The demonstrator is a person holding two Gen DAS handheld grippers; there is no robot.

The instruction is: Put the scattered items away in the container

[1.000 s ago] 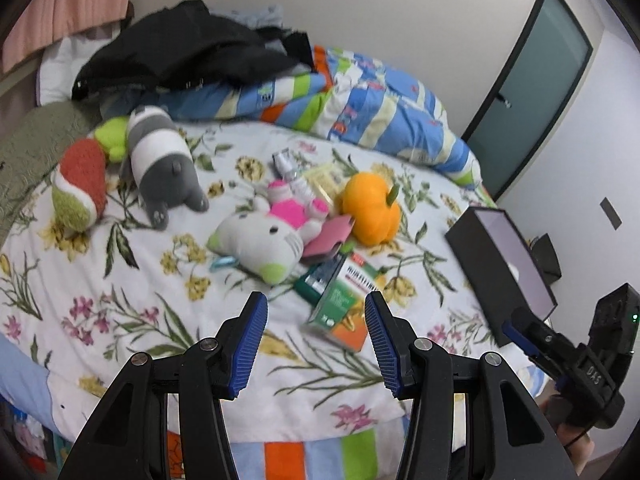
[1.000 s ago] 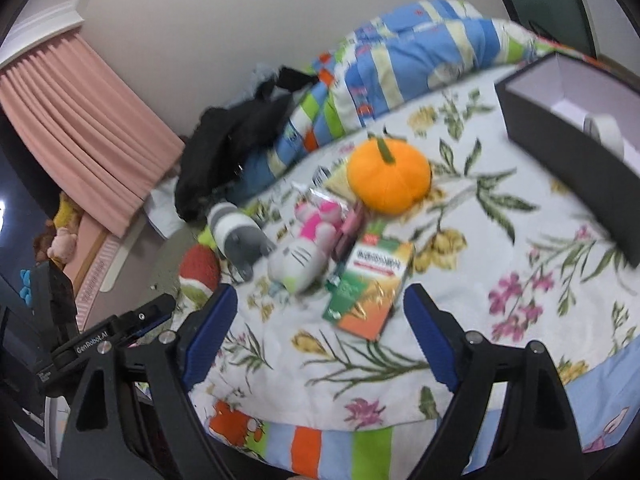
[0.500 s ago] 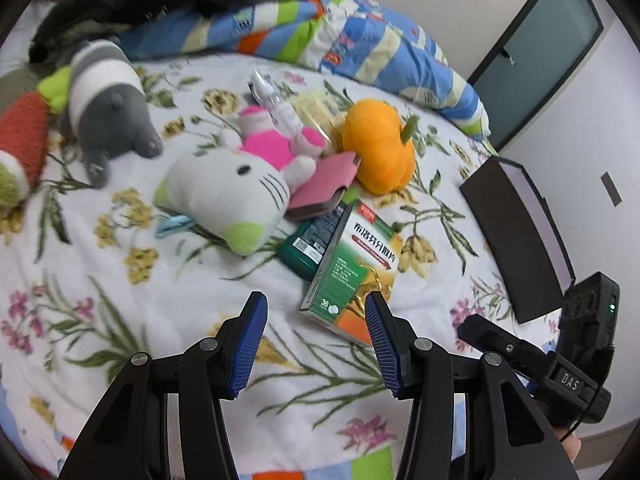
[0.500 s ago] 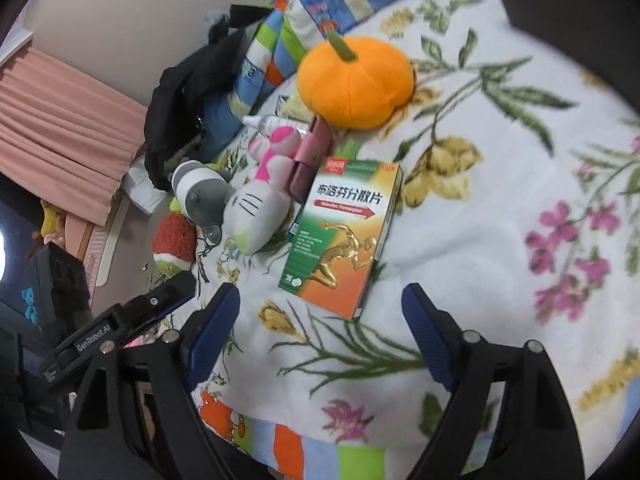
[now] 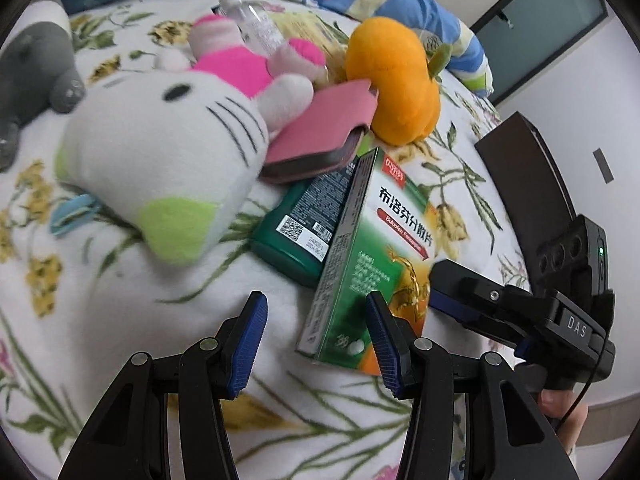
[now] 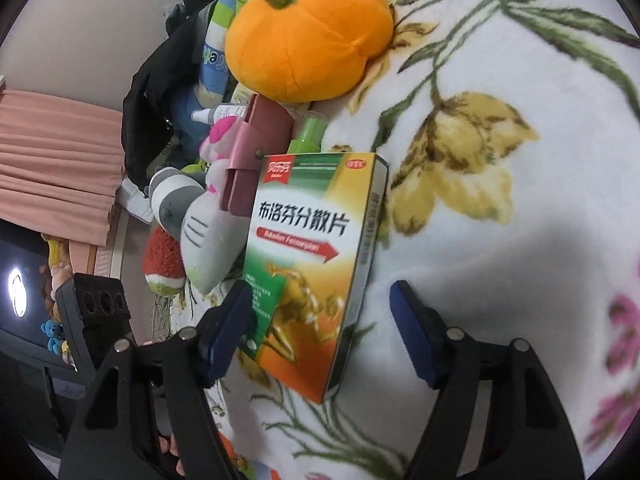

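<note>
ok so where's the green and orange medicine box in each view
Left wrist: the medicine box lies right of centre, its near end beside the right finger of the open left hand-held gripper.
Right wrist: the same box sits at centre, its near end between the open fingers of the right hand-held gripper.
Shared landmark: the orange plush pumpkin, beyond the box's far end in both views.

We read the large black characters 布洛芬分散片 on the green-and-orange medicine box (image 6: 308, 264), with a red brand patch above them too blurred for us to make out. On its red arrow band we make out only "Bu…fen". The right gripper's body (image 5: 560, 320) carries "DAS". We see a QR code and barcode on the dark green box (image 5: 304, 220), their digits illegible.
</note>
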